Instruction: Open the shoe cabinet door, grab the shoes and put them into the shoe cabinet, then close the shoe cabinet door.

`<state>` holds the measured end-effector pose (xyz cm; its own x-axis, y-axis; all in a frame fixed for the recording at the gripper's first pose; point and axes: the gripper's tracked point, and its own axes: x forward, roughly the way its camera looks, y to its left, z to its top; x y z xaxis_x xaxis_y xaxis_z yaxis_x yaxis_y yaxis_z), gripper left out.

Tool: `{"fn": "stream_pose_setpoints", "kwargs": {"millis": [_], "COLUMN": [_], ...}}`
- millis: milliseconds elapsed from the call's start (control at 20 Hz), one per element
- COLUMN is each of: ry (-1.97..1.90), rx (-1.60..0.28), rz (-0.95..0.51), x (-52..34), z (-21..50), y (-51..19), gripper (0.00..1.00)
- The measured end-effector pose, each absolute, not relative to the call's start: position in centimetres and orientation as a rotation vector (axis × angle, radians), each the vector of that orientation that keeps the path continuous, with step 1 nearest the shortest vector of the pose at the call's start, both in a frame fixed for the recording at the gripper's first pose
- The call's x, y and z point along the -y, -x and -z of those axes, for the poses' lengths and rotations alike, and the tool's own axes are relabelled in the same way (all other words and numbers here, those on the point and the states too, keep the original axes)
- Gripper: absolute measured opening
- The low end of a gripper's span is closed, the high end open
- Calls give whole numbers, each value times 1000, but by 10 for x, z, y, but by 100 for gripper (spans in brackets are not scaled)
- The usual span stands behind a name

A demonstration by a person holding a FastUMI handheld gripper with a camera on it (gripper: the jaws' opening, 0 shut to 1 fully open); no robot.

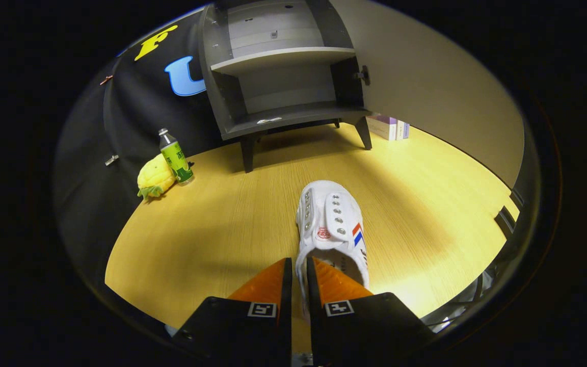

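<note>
Shoe [333, 224]: 1 white slip-on with metal eyelets and a red-and-blue stripe on its side, lying at lower centre of the frame on the bench [212, 219], toe pointing away toward the cabinet. Its heel end sits between the fingers.

Gripper [298, 270]: at the bottom of the frame, fingers drawn close together with the left wall of the shoe's heel collar in the narrow gap. The right finger lies inside the shoe opening, the left finger outside it. Both appear to press on that wall; the gripper is pinching the shoe.

Cabinet [283, 76]: grey, at top centre of the frame, standing on the bench on dark splayed legs, well beyond the shoe. Its door [426, 86] is swung open to the right. 2 shelves are visible inside, with a small pale item on the lower one, too small to identify.

Boxes [389, 127]: a few pale and purple ones, on the bench just right of the cabinet's right leg, below the door.

Bottle [175, 162]: green label, upright, at left of the frame near the bench edge. A yellow plush toy [155, 177] leans just beside it on its left, touching or nearly so.
</note>
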<state>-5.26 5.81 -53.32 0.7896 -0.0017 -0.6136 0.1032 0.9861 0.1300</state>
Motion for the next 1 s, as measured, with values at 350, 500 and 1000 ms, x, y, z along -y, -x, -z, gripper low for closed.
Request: {"fn": "stream_pose_setpoints", "kwargs": {"millis": [350,500,1000], "ry": [-137,-125,-82], "rx": [-685,-698,-714], "rz": [89,97,131], "x": [-52,-48,-48], "z": [552,556,554], "y": [27,13,13], "gripper": [20,19,5]}}
